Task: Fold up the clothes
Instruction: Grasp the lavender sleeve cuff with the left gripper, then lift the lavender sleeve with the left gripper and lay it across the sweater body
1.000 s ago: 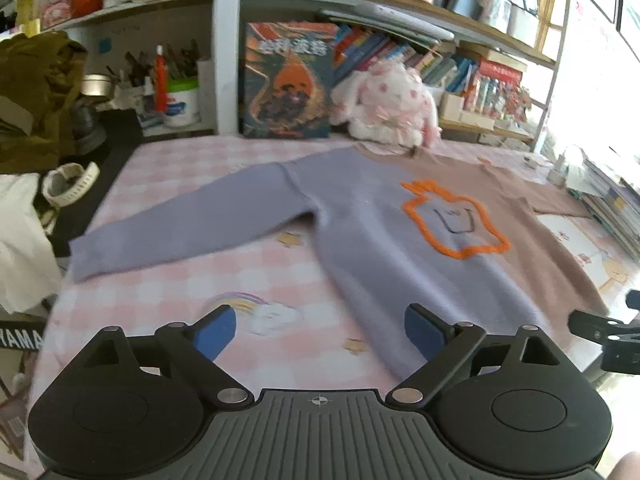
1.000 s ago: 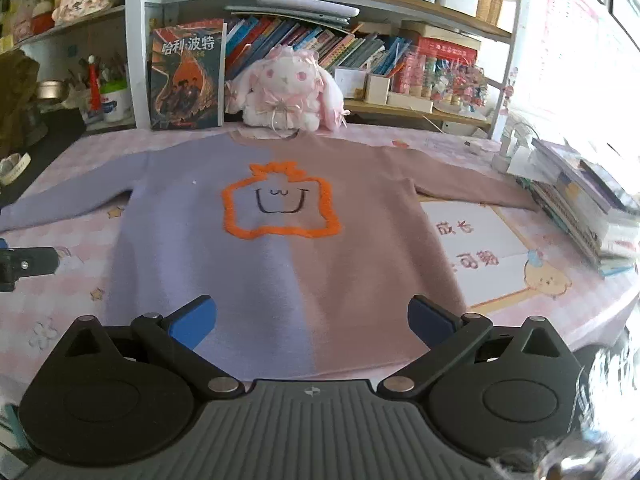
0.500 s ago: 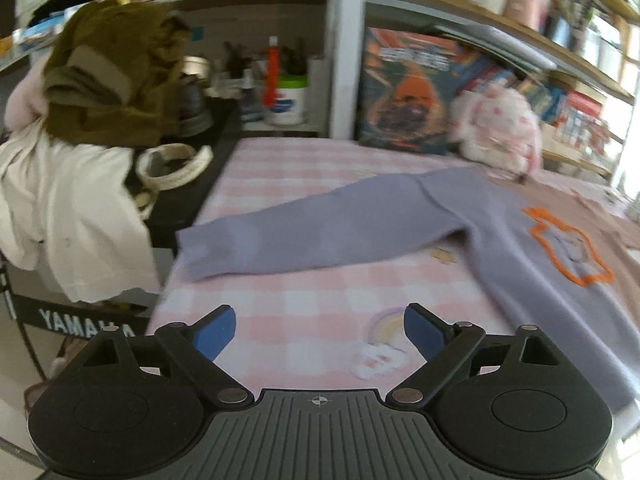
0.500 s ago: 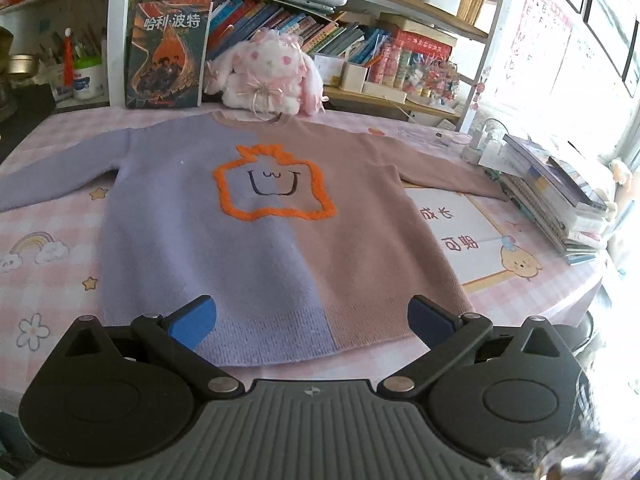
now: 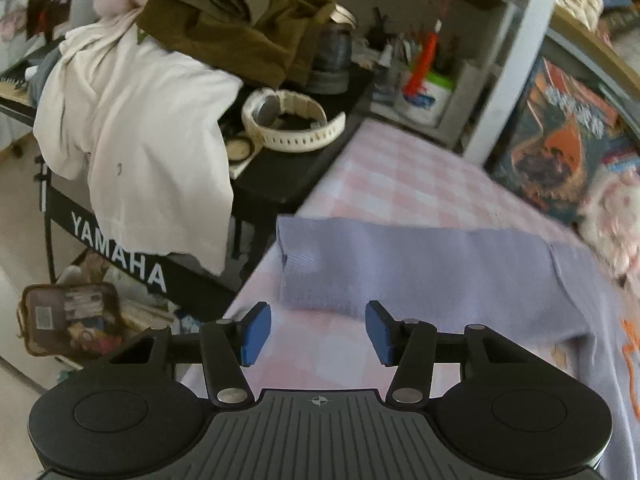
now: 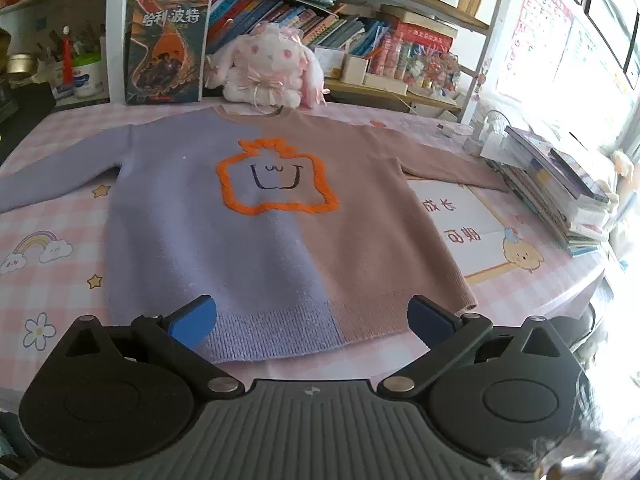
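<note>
A sweater (image 6: 280,216), lilac on its left half and brown on its right, lies flat on the pink checked table (image 6: 44,216) with an orange outlined face on the chest. Its lilac sleeve (image 5: 400,268) stretches to the table's left edge, cuff (image 5: 316,280) just ahead of my left gripper (image 5: 316,334). The left gripper is open and empty, a little short of the cuff. My right gripper (image 6: 312,320) is open and empty, over the sweater's bottom hem (image 6: 276,336).
A black keyboard stand (image 5: 120,260) with a white garment (image 5: 132,136), olive clothes (image 5: 224,20) and a white watch (image 5: 292,120) stands left of the table. A plush rabbit (image 6: 268,68) and book (image 6: 168,48) sit at the back. Stacked books (image 6: 560,188) lie right.
My left gripper has swung left and closed in on the lilac sleeve's cuff; its jaws are narrower but still open. The right gripper has barely moved.
</note>
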